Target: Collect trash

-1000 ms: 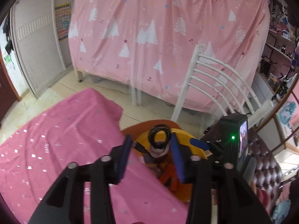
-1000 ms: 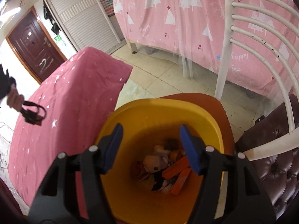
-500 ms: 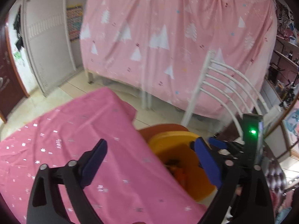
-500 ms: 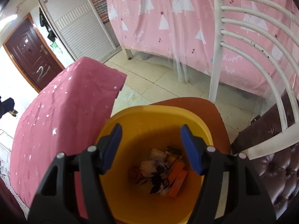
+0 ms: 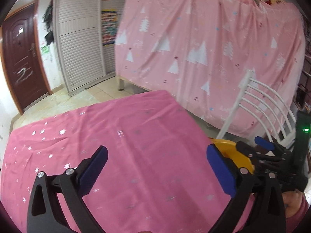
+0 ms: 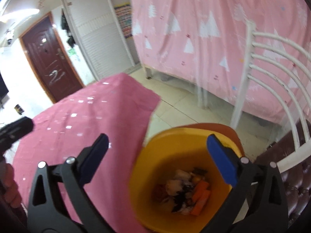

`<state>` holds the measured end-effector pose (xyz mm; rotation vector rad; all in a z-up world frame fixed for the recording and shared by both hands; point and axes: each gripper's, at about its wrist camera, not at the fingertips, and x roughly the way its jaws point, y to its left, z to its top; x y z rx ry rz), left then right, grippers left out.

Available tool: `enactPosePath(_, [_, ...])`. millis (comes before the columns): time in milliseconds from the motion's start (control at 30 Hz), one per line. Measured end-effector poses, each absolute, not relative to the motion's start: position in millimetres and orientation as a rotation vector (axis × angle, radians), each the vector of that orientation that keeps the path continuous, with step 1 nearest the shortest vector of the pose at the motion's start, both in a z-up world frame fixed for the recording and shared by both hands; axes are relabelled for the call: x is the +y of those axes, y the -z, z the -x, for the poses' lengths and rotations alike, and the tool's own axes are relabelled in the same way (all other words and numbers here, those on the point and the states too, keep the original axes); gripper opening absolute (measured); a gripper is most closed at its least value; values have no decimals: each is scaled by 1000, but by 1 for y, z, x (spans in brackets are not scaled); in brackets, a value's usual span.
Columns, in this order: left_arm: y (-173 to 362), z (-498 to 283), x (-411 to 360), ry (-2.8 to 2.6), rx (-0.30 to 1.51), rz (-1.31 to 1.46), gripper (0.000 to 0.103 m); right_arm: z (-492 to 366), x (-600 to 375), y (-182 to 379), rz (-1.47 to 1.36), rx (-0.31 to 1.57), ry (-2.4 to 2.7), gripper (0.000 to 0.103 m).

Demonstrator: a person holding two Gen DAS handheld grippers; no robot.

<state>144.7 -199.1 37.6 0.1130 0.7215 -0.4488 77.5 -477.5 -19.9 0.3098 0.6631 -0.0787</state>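
A yellow bin (image 6: 144, 174) stands beside the table and holds mixed trash (image 6: 186, 192): orange wrappers, crumpled paper and dark scraps. My right gripper (image 6: 157, 137) hovers above the bin's left rim, its jaws opening, with nothing between the blue pads. My left gripper (image 5: 157, 149) hangs over the pink star-printed tablecloth (image 5: 145, 124), its jaws also opening and empty. In the left wrist view only the bin's rim (image 5: 231, 147) shows at the right. No loose trash shows on the cloth.
The cloth-covered table (image 6: 87, 116) fills the left. A white slatted chair (image 6: 272, 73) with a dark tufted seat (image 6: 295, 186) stands right of the bin. A pink tree-print curtain (image 5: 213, 48) hangs behind. A brown door (image 5: 21, 58) is far left.
The left gripper let go of a black looped item over the bin, opened wide and swung left over the table. The right gripper opened wider and rose a little above the bin.
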Motion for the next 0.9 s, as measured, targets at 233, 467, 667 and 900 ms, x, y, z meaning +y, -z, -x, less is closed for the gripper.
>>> enactPosePath(233, [-34,-139,-140,367,694,-67,95,-77,-405,-8,-200,555,-59,97])
enactPosePath(467, [-34,-131,-86,246,643,-54,95,-78,-344,-17,-135,520,-170,97])
enactPosePath(667, [-29,-127,-45,170,629,-20,95,-76,-310,-20,-92,526,-233,97])
enactPosePath(900, [-27,-121,-19,125,623,8,95,-74,-290,-15,-42,548,-251,97])
